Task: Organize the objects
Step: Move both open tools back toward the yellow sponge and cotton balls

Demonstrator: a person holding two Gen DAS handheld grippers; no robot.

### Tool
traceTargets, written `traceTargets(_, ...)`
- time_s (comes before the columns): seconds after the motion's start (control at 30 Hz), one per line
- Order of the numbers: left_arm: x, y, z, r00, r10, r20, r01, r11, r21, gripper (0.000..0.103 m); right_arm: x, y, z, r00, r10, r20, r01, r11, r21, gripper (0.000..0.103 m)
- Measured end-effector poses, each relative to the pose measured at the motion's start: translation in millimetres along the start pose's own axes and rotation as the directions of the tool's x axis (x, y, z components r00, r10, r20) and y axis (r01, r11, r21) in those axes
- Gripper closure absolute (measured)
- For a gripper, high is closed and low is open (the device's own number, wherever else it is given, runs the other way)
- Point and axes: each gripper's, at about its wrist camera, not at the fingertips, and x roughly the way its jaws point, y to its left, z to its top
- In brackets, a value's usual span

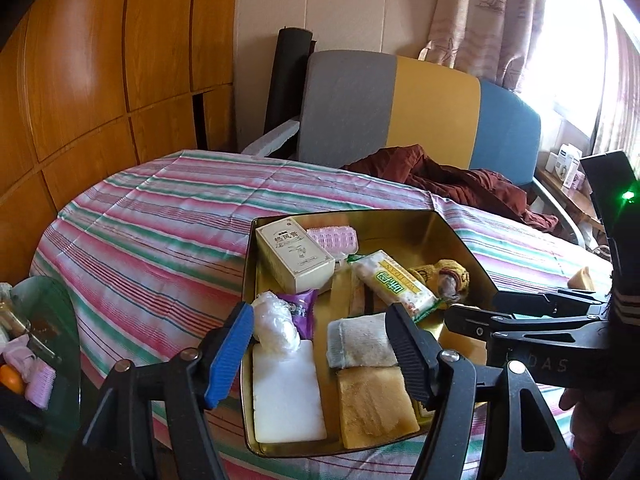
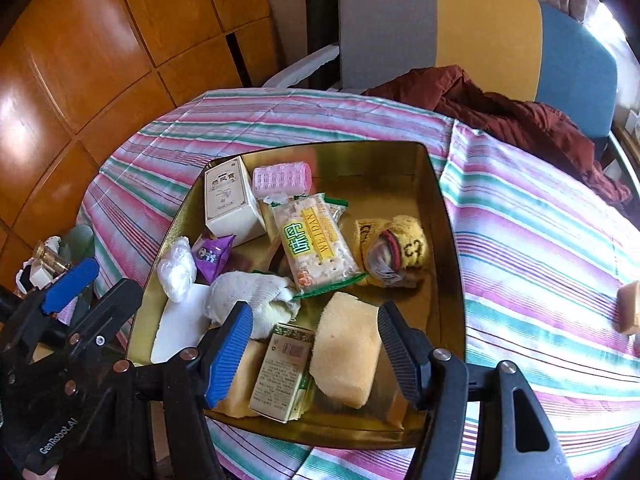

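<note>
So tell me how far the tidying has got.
Mostly done: the gold tin already holds the snack pack, pink roller, white box, sponge and more. In hand: nothing; the left tool and right tool hover open above it. Left: a tan block lies outside on the striped cloth.

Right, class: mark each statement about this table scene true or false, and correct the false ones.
1. The pink hair roller lies inside the gold tin. True.
2. The tin stands on a bare wooden tabletop. False: it stands on a striped tablecloth.
3. The green and yellow snack packet lies on the cloth outside the tin. False: it lies in the tin, beside the white box.
4. A dark red garment lies at the table's far edge, by the chair. True.
5. The right gripper grips the yellow sponge. False: its jaws stand open, clear of it.
</note>
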Motion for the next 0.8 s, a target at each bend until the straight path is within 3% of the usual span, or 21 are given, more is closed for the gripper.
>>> traceTargets(0.43,-10,-25,-2,1.000,-0.030,0.004,0.030,0.998,0.062,0.033,-27,-22,-13,0.995,-0.077,0.066,0.075,0.997,0.034,0.035)
traceTargets(0.8,-12,-63,-3,0.998,-0.055,-0.010,0.056,0.985,0.161,0.032,-43,-59,-31,0.987,-0.144,0.069,0.138,0.987,0.082,0.035)
